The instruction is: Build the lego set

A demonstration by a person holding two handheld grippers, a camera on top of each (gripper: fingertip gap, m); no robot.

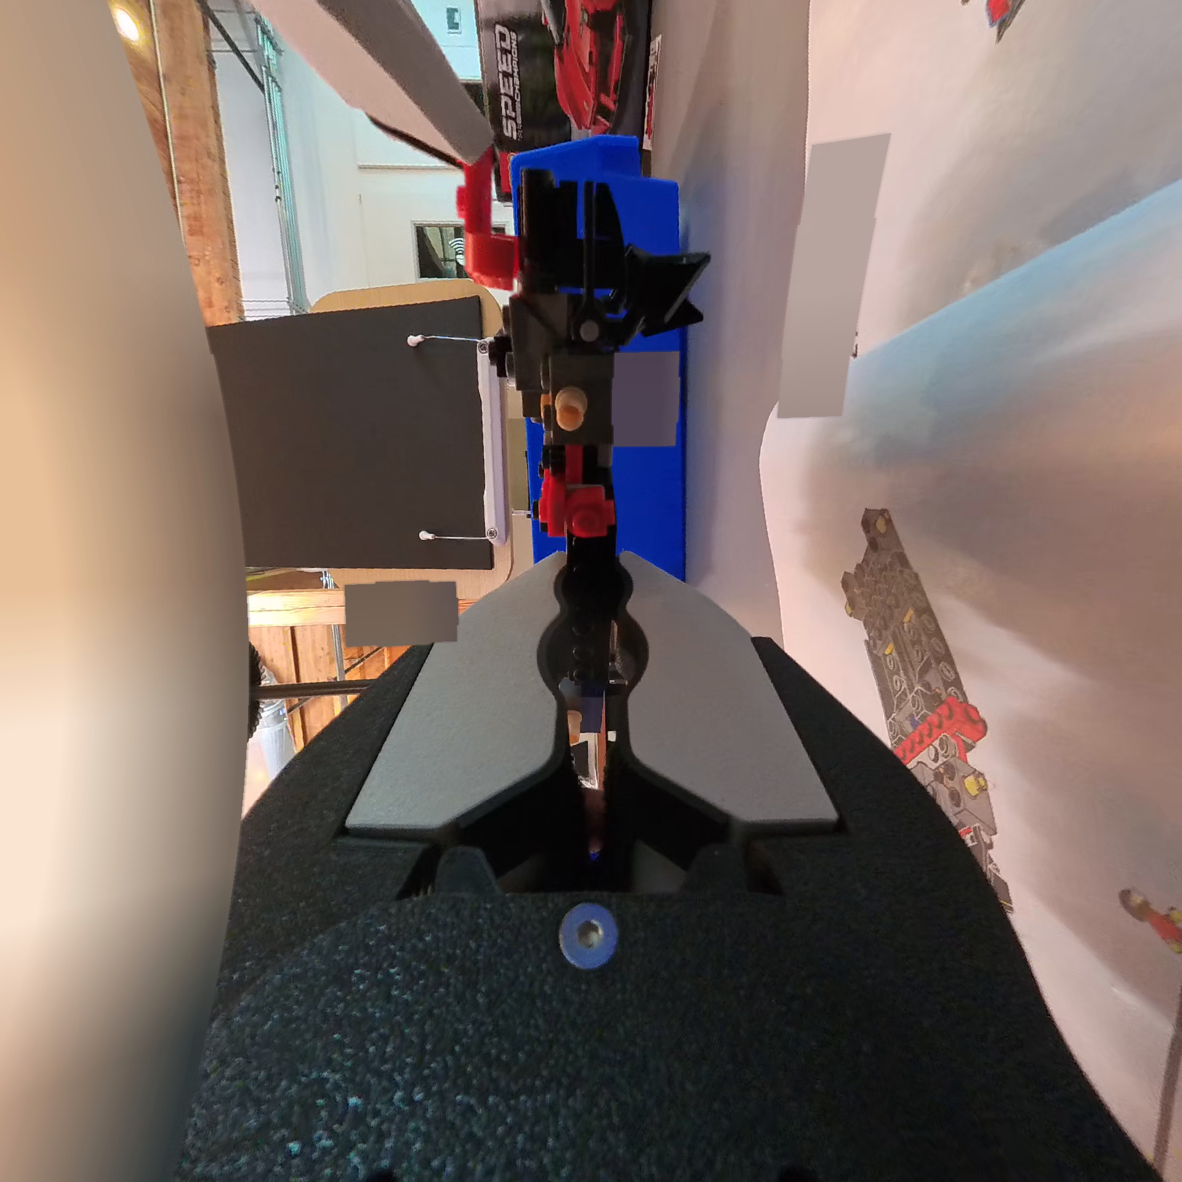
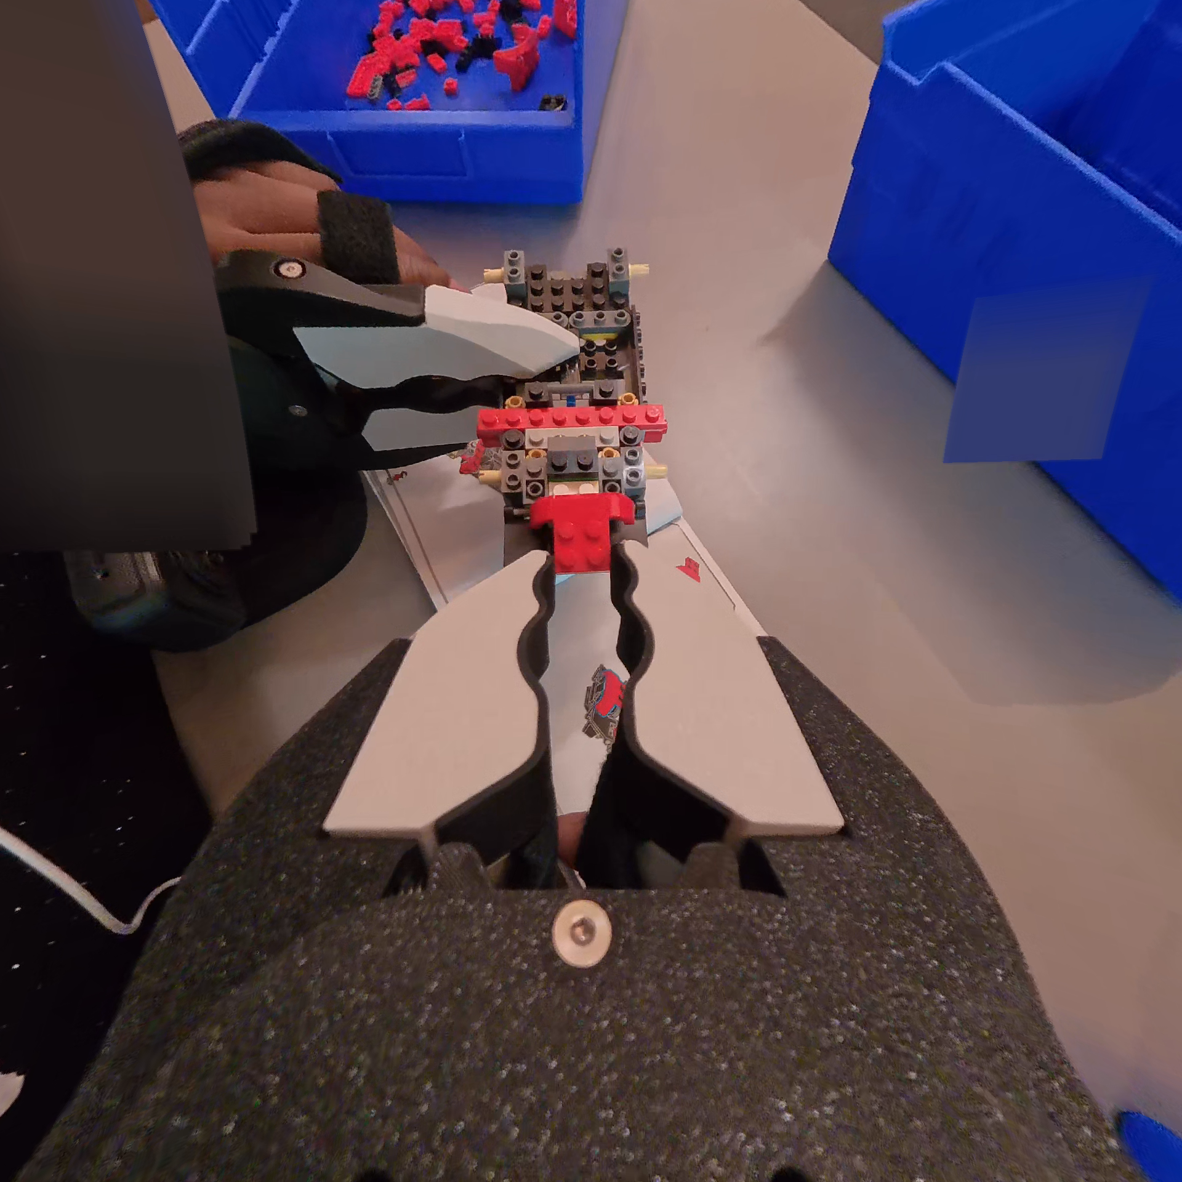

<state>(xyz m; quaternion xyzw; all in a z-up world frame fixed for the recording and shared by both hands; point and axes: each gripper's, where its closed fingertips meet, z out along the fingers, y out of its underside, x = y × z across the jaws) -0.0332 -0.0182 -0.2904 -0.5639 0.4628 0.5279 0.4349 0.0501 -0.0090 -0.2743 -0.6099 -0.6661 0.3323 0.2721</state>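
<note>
Lego car [image 2: 575, 396] clamped sideways in left hand-held gripper [image 2: 492, 390]; right hand-held gripper [image 2: 581, 556] pinches red piece [image 2: 581, 531].

- Left wrist view: a ceiling lamp [image 1: 126, 24] glares at 11 o'clock, and bright daylight fills the room behind.
- The whole 9 o'clock side is a smooth, featureless blur.
- The instruction booklet [image 1: 927, 691] at 3 o'clock bends strongly with wide-angle distortion and is soft.
- Right wrist view: even, soft light. The table [image 2: 735, 307] shows faint shadows beside the blue bin [image 2: 1023, 268] at 2 o'clock.
- The centre is sharp.
</note>
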